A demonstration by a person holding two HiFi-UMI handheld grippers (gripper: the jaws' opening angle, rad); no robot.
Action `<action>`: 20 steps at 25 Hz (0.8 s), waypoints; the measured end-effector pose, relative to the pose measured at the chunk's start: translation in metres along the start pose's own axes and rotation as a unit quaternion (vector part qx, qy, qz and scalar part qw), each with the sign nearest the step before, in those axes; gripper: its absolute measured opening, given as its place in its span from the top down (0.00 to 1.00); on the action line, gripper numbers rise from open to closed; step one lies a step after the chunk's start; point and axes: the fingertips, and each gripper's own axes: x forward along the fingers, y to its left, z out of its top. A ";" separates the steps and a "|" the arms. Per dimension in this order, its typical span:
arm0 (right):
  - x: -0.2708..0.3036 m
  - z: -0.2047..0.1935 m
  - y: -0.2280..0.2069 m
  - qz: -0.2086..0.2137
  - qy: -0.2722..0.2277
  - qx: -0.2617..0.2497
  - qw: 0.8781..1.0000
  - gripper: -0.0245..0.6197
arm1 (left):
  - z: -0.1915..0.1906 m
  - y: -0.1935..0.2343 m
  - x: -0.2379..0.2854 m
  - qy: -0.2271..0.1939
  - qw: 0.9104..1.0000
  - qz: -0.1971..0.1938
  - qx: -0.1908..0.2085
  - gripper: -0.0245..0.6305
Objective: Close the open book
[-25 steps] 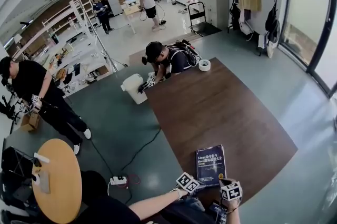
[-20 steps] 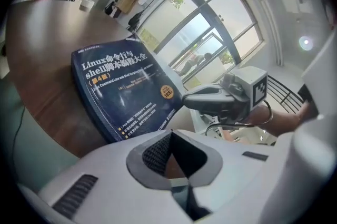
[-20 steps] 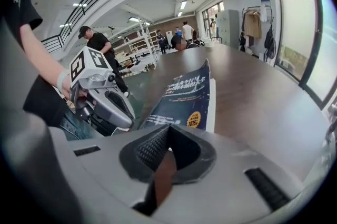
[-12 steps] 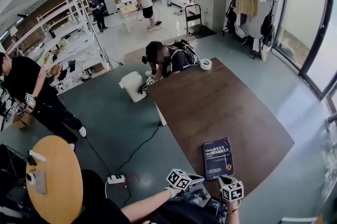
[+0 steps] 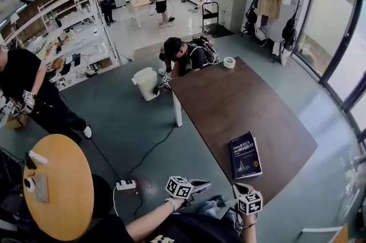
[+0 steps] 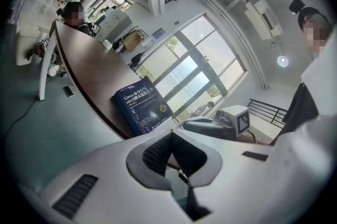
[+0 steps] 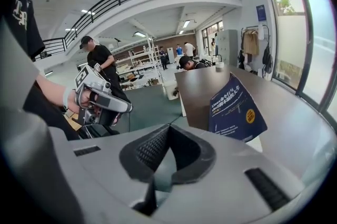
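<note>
A dark blue book [image 5: 245, 156] lies closed, cover up, near the front edge of the brown table [image 5: 240, 104]. It also shows in the left gripper view as the book [image 6: 139, 107] and in the right gripper view as the book [image 7: 237, 109]. My left gripper [image 5: 203, 183] hangs off the table's front left, short of the book, jaws shut and empty [image 6: 170, 134]. My right gripper [image 5: 239, 188] hovers just before the table's front edge, below the book, also shut with nothing in it [image 7: 167, 128]. Neither gripper touches the book.
A person [image 5: 183, 59] sits at the table's far end, and a roll of tape [image 5: 229, 62] lies there. A white bin [image 5: 146, 83] stands left of the table. A power strip [image 5: 126, 184] and a cable lie on the floor. A round wooden table [image 5: 57, 190] is at the left.
Both grippers have drawn back from the book toward the person and risen. The book stays closed on the table. The head view has shifted a little.
</note>
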 end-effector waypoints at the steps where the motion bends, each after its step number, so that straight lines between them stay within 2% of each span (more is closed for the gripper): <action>1: -0.001 -0.005 0.010 -0.003 0.000 -0.001 1.000 0.98 | -0.005 -0.001 -0.011 -0.006 1.000 0.000 -0.001 0.95; 13: -0.031 -0.053 0.137 -0.006 -0.014 0.011 1.000 0.98 | -0.077 -0.047 -0.108 -0.029 0.999 -0.008 0.015 0.95; 20: -0.061 -0.062 0.176 -0.001 -0.028 -0.001 1.000 0.98 | -0.097 -0.082 -0.134 -0.047 0.998 -0.012 0.031 0.95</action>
